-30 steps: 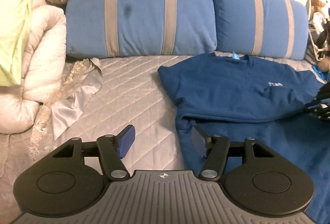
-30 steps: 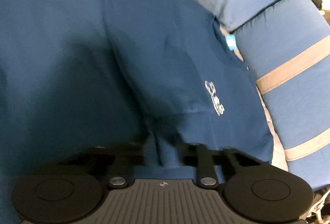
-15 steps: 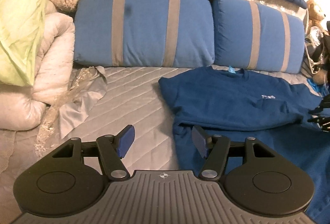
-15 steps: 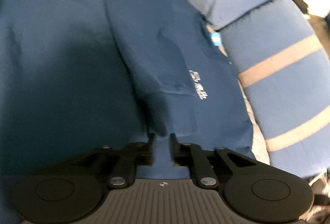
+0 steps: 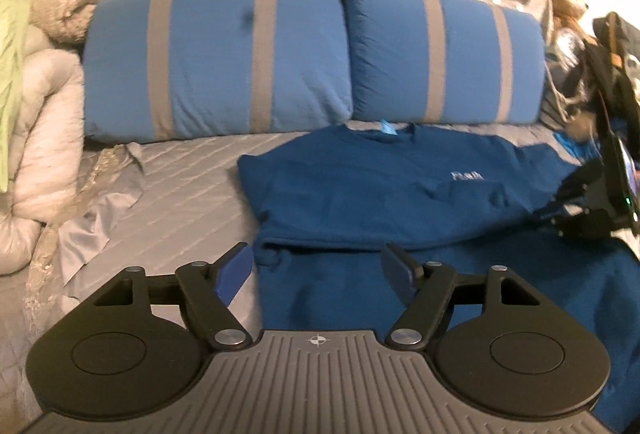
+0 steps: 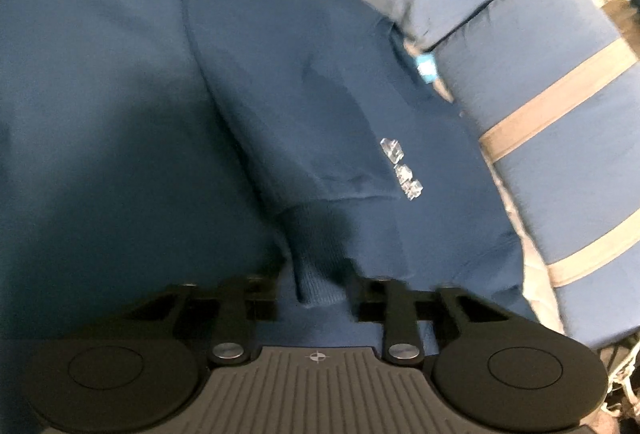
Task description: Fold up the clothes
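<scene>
Blue sweatshirt (image 5: 400, 194) is laid flat on the bed (image 5: 180, 186), collar toward the striped pillows (image 5: 216, 62), a sleeve folded across the chest. Left tool (image 5: 316, 270) is held wide, jaws just opened further, nothing between the pads; the near left edge of the folded sleeve is seen just ahead of it and slightly left of centre. Right tool (image 6: 320, 282) is clamped on the ribbed cuff (image 6: 316, 258) at the far right side. The right tool's pads are buried under cloth. Lower hem is cut off by the left tool's body.

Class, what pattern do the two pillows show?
Blue pillows with vertical grey stripes, clearest in the left wrist view.
</scene>
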A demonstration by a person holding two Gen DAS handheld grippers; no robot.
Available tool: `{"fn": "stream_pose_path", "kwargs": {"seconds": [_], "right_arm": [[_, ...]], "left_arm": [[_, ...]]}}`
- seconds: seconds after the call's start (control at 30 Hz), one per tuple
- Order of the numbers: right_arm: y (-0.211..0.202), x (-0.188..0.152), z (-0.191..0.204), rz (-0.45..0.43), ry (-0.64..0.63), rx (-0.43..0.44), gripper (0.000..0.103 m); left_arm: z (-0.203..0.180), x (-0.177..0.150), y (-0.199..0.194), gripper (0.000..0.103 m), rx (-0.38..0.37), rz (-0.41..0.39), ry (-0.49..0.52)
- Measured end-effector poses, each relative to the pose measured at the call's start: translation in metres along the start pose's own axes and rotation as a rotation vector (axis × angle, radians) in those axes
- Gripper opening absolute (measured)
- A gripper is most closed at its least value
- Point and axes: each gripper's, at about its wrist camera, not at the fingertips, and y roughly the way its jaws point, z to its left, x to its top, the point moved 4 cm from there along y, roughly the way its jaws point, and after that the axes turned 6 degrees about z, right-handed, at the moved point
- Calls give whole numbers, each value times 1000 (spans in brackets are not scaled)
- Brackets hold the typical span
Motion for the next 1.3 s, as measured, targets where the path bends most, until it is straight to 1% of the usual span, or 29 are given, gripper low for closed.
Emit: {"fn": "stream_pose_path", "kwargs": {"seconds": [0.13,0.27,0.33,0.37,0.4,0.47,0.5,0.53,0.57,0.6,0.73,0.83,0.97,1.13,1.23,1.3], "right_arm": [[-13,-3,3,-5,-73,0,13],[-31,-9,1,-43,-64,-11,14],[-40,-15,-3,-65,-17,-8,21],[-44,-19,-5,-78,11,-15,36],[-49,-23,-7,-92,40,-28,56],[-59,-34,-11,-124,97,-77,71],[-65,-39,-15,-136,129,-102,82],[-71,-45,-18,-144,162,-124,88],[-76,-51,-21,-152,198,-141,98],[-81,-58,-25,-160,239,-151,101],[-100,-87,-41,-191,405,-185,103],[-114,-118,-52,-197,528,-192,103],[-123,-160,-63,-176,673,-227,103],[-133,-223,-79,-146,882,-277,102],[-138,-258,-93,-144,1022,-315,98],[-139,-282,-104,-155,1131,-325,91]], "left_arm": [[-8,-6,-3,72,-7,3,31],[-13,-5,-1,73,-13,10,38],[-16,-4,1,73,-17,8,33],[-18,-4,1,73,-20,5,31],[-20,-3,2,73,-23,2,31],[-25,-3,5,73,-25,0,44],[-28,-3,6,73,-23,0,51],[-31,-3,9,73,-16,1,58],[-33,-3,11,73,-9,1,65],[-36,-4,14,73,-4,2,72],[-44,-8,25,73,-14,13,83],[-49,-13,34,73,-12,20,101],[-54,-21,46,73,-10,41,121],[-58,-28,58,73,-10,65,140],[-57,-31,64,73,-19,82,137],[-55,-30,66,73,-31,90,127]]}}
